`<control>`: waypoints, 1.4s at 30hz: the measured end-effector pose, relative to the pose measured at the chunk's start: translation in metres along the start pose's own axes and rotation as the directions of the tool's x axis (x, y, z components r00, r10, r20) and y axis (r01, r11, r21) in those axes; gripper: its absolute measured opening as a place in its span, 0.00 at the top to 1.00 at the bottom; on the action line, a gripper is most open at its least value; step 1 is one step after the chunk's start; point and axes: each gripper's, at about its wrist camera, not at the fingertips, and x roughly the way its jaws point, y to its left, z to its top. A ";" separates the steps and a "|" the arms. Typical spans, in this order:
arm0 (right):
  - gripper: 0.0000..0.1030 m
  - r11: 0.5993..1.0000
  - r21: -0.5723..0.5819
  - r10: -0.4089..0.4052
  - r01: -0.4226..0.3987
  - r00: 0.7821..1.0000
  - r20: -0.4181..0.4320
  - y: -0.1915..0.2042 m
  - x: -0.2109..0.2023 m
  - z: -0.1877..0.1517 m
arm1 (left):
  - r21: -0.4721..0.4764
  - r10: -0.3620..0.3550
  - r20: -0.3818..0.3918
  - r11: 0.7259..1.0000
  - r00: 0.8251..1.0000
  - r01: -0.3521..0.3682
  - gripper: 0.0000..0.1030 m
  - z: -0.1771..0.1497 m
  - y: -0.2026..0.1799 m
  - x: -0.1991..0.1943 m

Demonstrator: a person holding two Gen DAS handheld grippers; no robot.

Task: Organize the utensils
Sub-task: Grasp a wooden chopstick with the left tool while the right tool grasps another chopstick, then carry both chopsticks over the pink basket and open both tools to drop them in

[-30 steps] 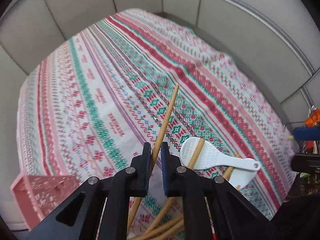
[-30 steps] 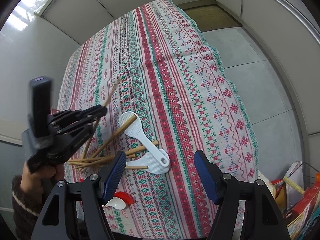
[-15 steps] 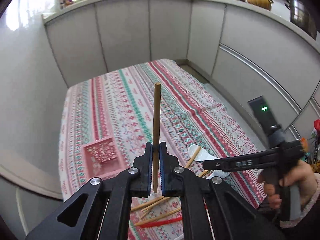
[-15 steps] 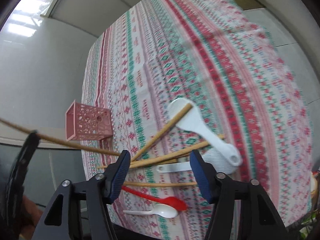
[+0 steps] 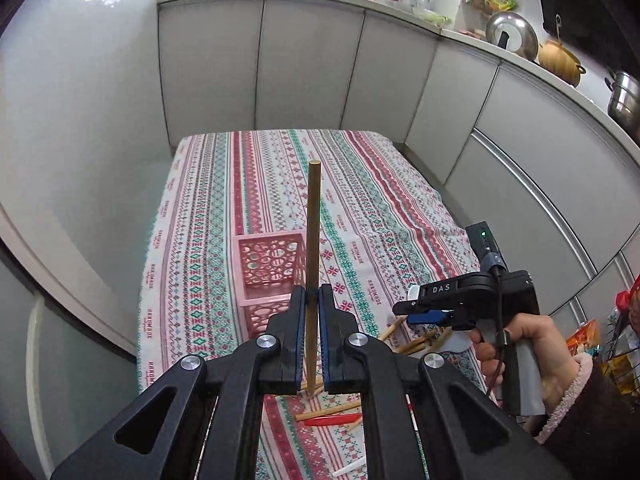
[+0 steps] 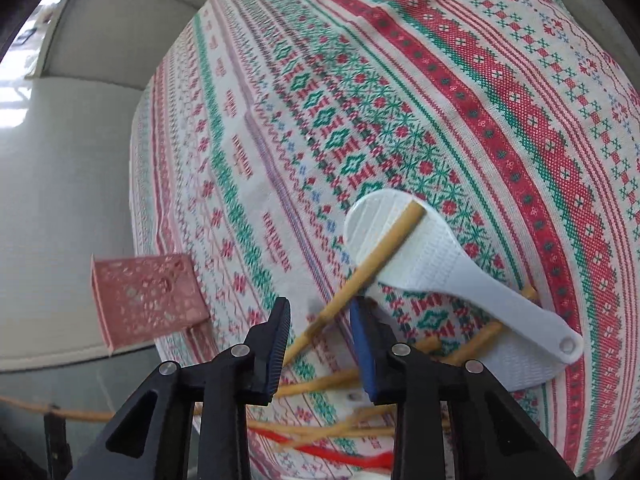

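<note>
My left gripper (image 5: 312, 296) is shut on a wooden chopstick (image 5: 313, 220), held upright above the table in front of the pink lattice basket (image 5: 268, 268). In the right wrist view my right gripper (image 6: 320, 312) hangs low over the utensil pile with its jaws closing. A chopstick (image 6: 376, 256) runs between them, and the pads do not press on it. That chopstick lies across a white rice paddle (image 6: 420, 256). Several more chopsticks (image 6: 320, 384), a second white paddle (image 6: 520, 364) and a red spoon (image 6: 340, 452) lie beneath. The pink basket (image 6: 148, 296) stands to the left.
The striped tablecloth (image 5: 360, 208) covers a table set against grey cupboard walls at the left and back. A person's hand (image 5: 520, 344) holds the right gripper (image 5: 404, 312) over the pile. A white spoon (image 5: 348, 468) lies near the front edge.
My left gripper lifted its chopstick off the pile and swung towards the pink basket, turning the stick upright. My right gripper sank to the pile and its jaws narrowed around a chopstick.
</note>
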 end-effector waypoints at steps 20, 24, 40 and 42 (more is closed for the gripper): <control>0.93 0.996 -0.088 0.014 -0.001 0.989 0.146 0.049 -0.014 0.016 | -0.095 0.066 0.096 0.994 0.993 -0.057 0.94 0.008 0.035 -0.028; 0.93 0.982 -0.185 0.073 -0.027 0.966 0.248 0.075 -0.050 0.002 | -0.131 0.073 0.136 0.990 0.988 -0.055 0.94 0.015 0.040 -0.039; 0.93 0.893 -0.444 0.368 -0.074 0.688 0.625 0.151 -0.167 -0.059 | -0.148 0.113 0.298 0.986 0.948 -0.071 0.94 0.050 0.031 -0.034; 0.93 0.889 -0.453 0.376 -0.070 0.677 0.633 0.156 -0.167 -0.057 | -0.115 0.118 0.280 0.989 0.953 -0.089 0.94 0.051 0.031 -0.016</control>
